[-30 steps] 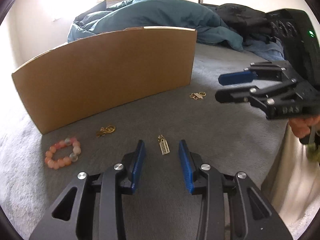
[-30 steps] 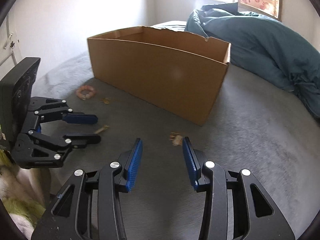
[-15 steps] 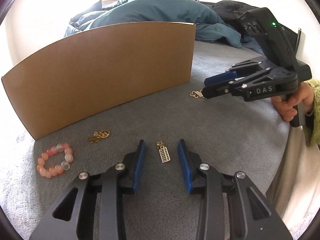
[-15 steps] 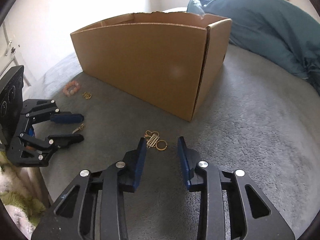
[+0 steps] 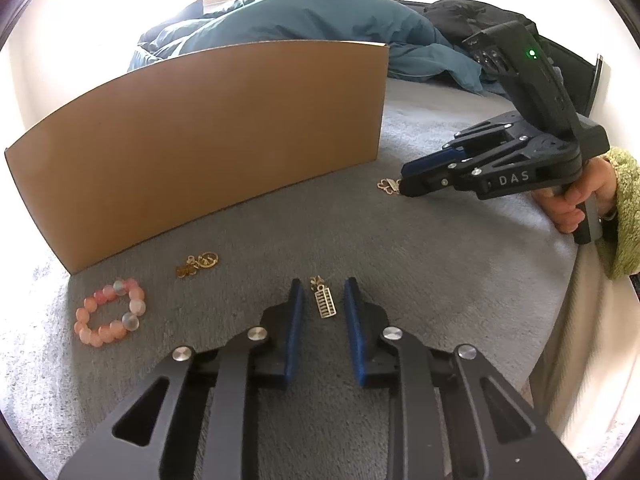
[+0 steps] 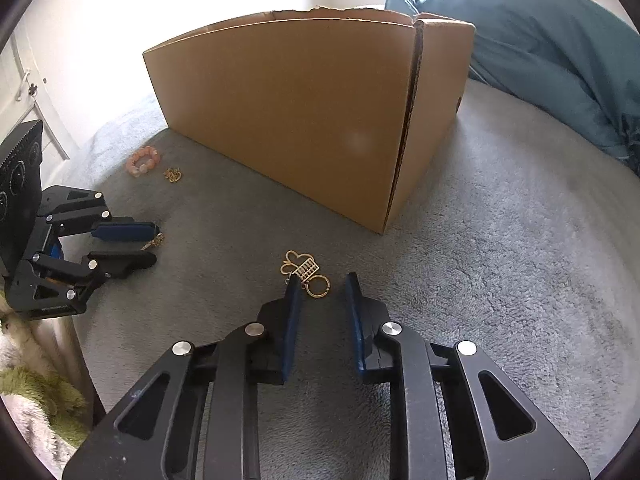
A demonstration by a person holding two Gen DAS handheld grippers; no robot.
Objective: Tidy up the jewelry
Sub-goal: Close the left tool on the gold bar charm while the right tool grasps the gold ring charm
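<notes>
— Well, what is seen, biggest first?
— Upper centre, a cardboard box point(image 5: 208, 140) on grey bedding point(image 5: 460, 280).
— And the grippers?
— Left gripper point(image 5: 320, 300) is closing around a gold charm point(image 5: 325, 302), untouched; right gripper point(image 6: 318, 290) is closing, a gold pendant point(image 6: 306, 270) at its tips.

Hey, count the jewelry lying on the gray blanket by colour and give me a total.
Pink: 1, the pink bead bracelet.
Gold: 3, the ladder-shaped charm between the left gripper's fingers, the round charm near the cardboard box, the butterfly charm with ring at the right gripper.
Total: 4.
</notes>
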